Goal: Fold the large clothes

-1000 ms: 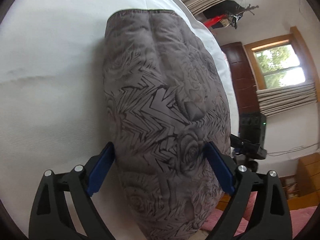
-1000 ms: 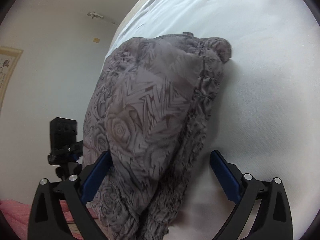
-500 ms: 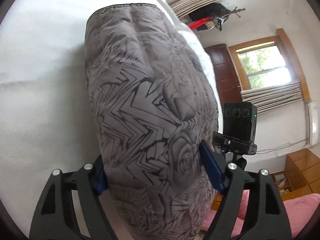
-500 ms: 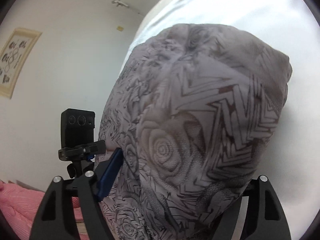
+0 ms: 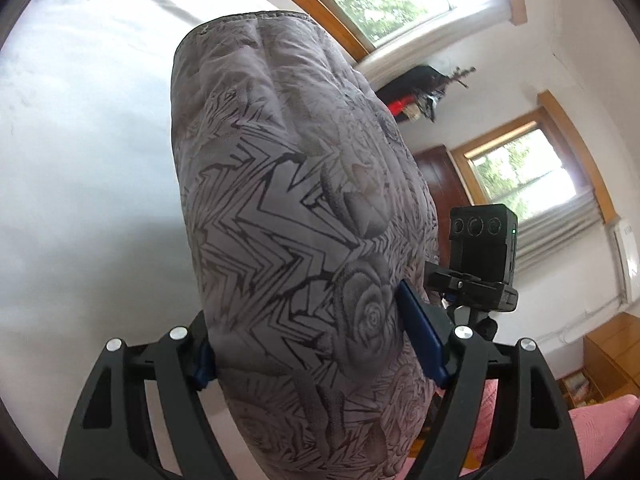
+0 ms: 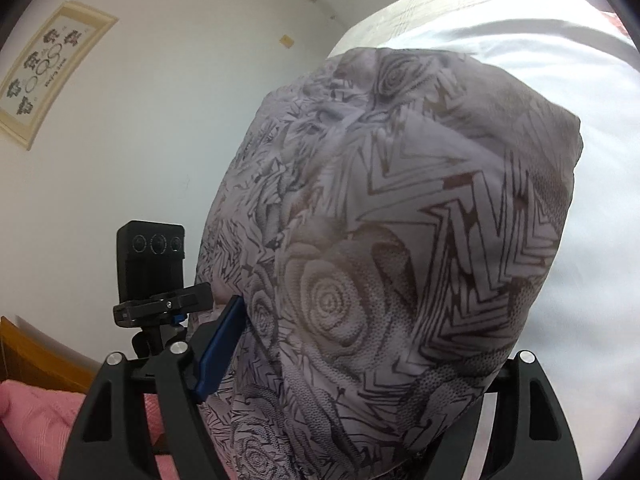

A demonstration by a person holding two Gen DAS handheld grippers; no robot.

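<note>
both tongs, left (image 5: 316, 344) and right (image 6: 360, 364), were clenched around the bulky grey rose-patterned quilted jacket (image 5: 288, 200), blue pads (image 5: 420, 336) pressed into its sides above the white bed (image 5: 80, 160).

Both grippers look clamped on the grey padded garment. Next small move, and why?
Probably carry the held edge forward over the white bed to start the fold. The left gripper and right gripper each have the grey rose-print garment bunched between their blue pads, and its near end looks raised off the sheet, though contact underneath is hidden.
</note>
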